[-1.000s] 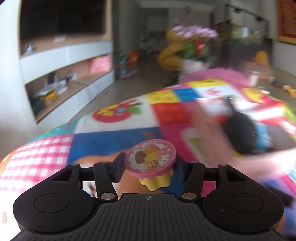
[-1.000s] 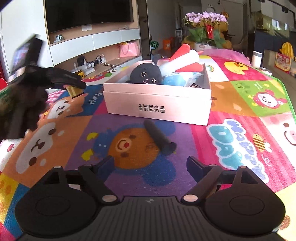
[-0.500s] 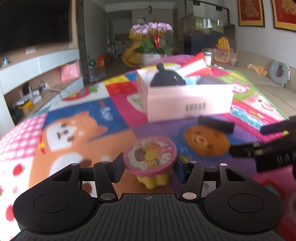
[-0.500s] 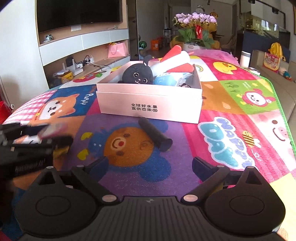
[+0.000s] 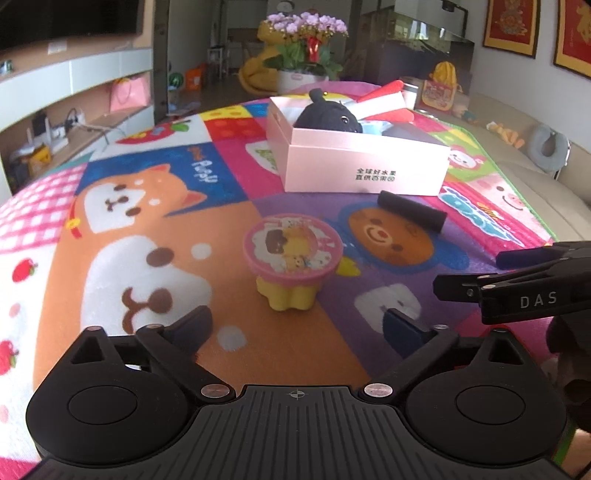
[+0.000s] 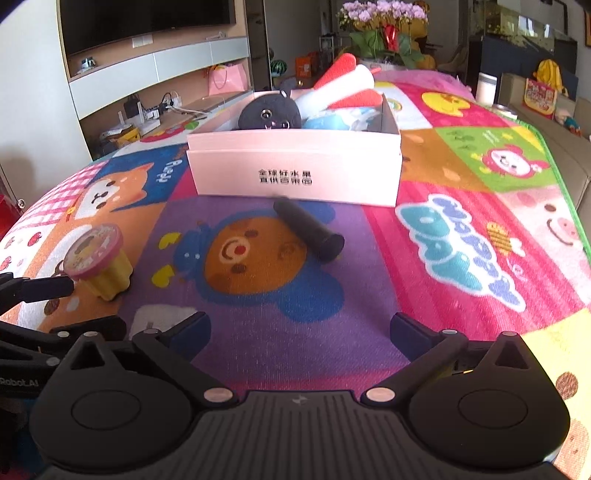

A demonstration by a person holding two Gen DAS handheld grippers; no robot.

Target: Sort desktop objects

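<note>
A yellow pudding cup with a pink lid [image 5: 291, 258] stands on the cartoon mat just ahead of my open, empty left gripper [image 5: 297, 325]; it also shows in the right wrist view [image 6: 99, 262]. A black cylinder [image 6: 308, 233] lies on the mat in front of a pink box [image 6: 295, 173] holding a black plush toy [image 6: 269, 114] and other items. The cylinder [image 5: 412, 216] and box [image 5: 364, 166] also show in the left wrist view. My right gripper [image 6: 299, 328] is open and empty, short of the cylinder.
The colourful mat [image 6: 461, 236] covers the table. A sofa edge [image 5: 546, 184] lies to the right. A TV shelf unit [image 6: 147, 74] and a flower pot [image 6: 384, 26] stand beyond the table's far side.
My left gripper swung round toward the box, set the pudding cup on the mat, opened and drew back. The right gripper moved slightly closer to the cylinder.
</note>
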